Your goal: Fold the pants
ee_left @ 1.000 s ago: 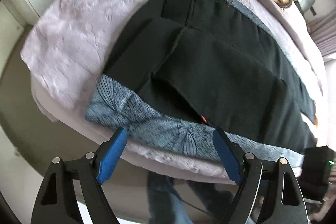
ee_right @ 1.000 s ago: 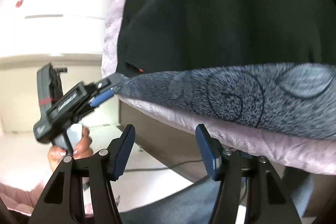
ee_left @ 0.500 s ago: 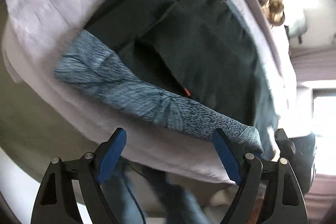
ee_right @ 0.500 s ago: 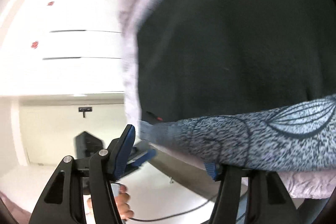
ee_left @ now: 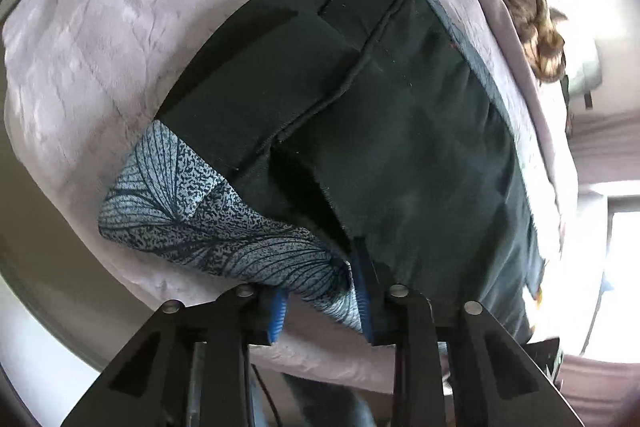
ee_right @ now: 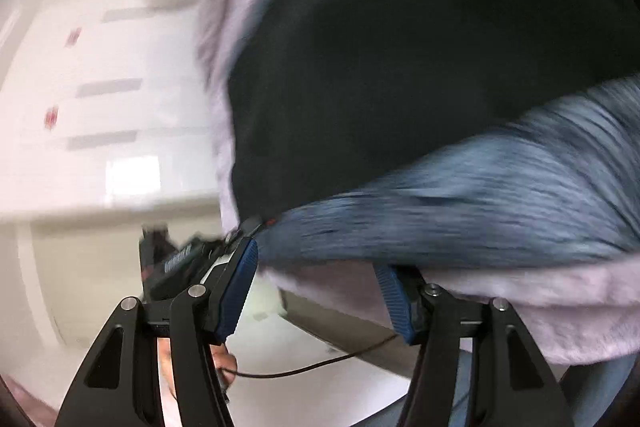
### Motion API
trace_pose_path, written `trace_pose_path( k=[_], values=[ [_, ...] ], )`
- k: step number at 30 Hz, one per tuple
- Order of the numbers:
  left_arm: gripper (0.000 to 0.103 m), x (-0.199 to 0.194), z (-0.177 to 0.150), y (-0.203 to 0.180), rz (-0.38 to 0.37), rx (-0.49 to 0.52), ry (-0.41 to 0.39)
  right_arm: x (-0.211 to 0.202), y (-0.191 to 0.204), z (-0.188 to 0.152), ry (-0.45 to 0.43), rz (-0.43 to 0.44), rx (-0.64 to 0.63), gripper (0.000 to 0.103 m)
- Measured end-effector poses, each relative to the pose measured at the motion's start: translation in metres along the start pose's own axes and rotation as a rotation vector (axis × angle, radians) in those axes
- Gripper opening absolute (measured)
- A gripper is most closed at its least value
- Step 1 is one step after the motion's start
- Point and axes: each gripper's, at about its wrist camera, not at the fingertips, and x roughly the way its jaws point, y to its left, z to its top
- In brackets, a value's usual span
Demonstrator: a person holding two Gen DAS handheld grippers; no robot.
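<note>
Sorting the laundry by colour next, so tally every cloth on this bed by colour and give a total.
Black cloth: 1
Blue patterned cloth: 1
Lilac blanket: 1
Brown crumpled cloth: 1
Total: 4
</note>
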Motion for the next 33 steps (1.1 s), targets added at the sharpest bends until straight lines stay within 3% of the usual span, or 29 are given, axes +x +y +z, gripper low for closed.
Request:
trace_pose_path(
  k=[3,4,7,12,19,24,26,28,30,33],
  values=[
    [0.03,-0.009,0.002,-0.009,0.014,0.051,-0.009,-0.019,-0.031,0.003,-0.08,0.119,0.195,0.016],
    [0.03,-0.011,0.003,-0.012,0.021,0.063,-0.014,-0.025,-0.037,0.004,-0.113,0.145,0.237,0.008],
    [0.03,-0.025,0.014,-0.033,0.048,0.117,-0.035,-0.044,-0.023,0.012,-0.164,0.116,0.188,0.007],
    [0.03,-0.044,0.034,-0.068,0.06,0.193,-0.101,-0.06,0.029,0.046,-0.133,0.031,-0.015,0.007],
    [0.03,-0.037,0.095,-0.128,0.085,0.266,-0.217,-0.061,0.083,0.129,-0.087,-0.018,-0.187,0.007],
    [0.031,-0.009,0.153,-0.157,0.098,0.301,-0.303,-0.049,0.106,0.209,-0.052,-0.053,-0.292,0.007],
    [0.041,0.009,0.171,-0.167,0.137,0.327,-0.323,-0.033,0.106,0.236,-0.032,-0.081,-0.289,0.007],
    [0.081,0.026,0.181,-0.17,0.218,0.331,-0.349,-0.018,0.105,0.257,-0.016,-0.109,-0.289,0.007],
    [0.082,0.046,0.191,-0.165,0.28,0.313,-0.347,-0.006,0.093,0.274,0.0,-0.16,-0.293,0.011],
    [0.081,0.067,0.198,-0.149,0.343,0.271,-0.284,0.014,0.068,0.29,0.02,-0.246,-0.246,0.012]
  ],
)
